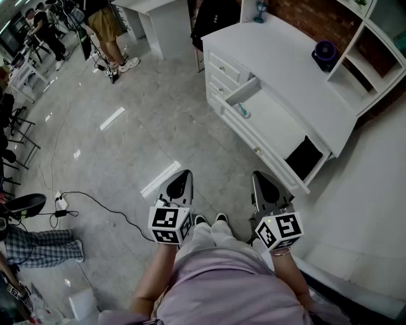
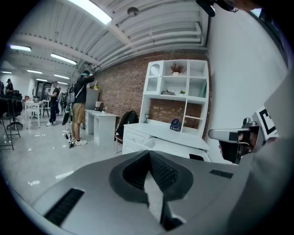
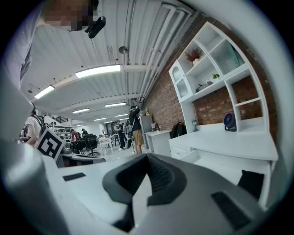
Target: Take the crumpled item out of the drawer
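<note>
The white desk (image 1: 298, 70) stands ahead to my right, one small drawer (image 1: 243, 91) pulled out at an angle and a wide tray-like drawer (image 1: 273, 124) open below the top. A small teal item (image 1: 243, 110) lies at the wide drawer's left end. A dark crumpled item (image 1: 303, 158) sits at its right end, also seen in the right gripper view as a dark crumpled item (image 3: 250, 181). My left gripper (image 1: 186, 172) and right gripper (image 1: 256, 174) hang shut and empty near my waist, well short of the desk.
A purple fan (image 1: 325, 53) stands on the desk top beside the white shelf unit (image 1: 374, 44). A cable and power strip (image 1: 60, 202) lie on the floor at left. People (image 1: 108, 28) stand far back by another white desk (image 1: 162, 22). A black backpack (image 1: 216, 19) leans there.
</note>
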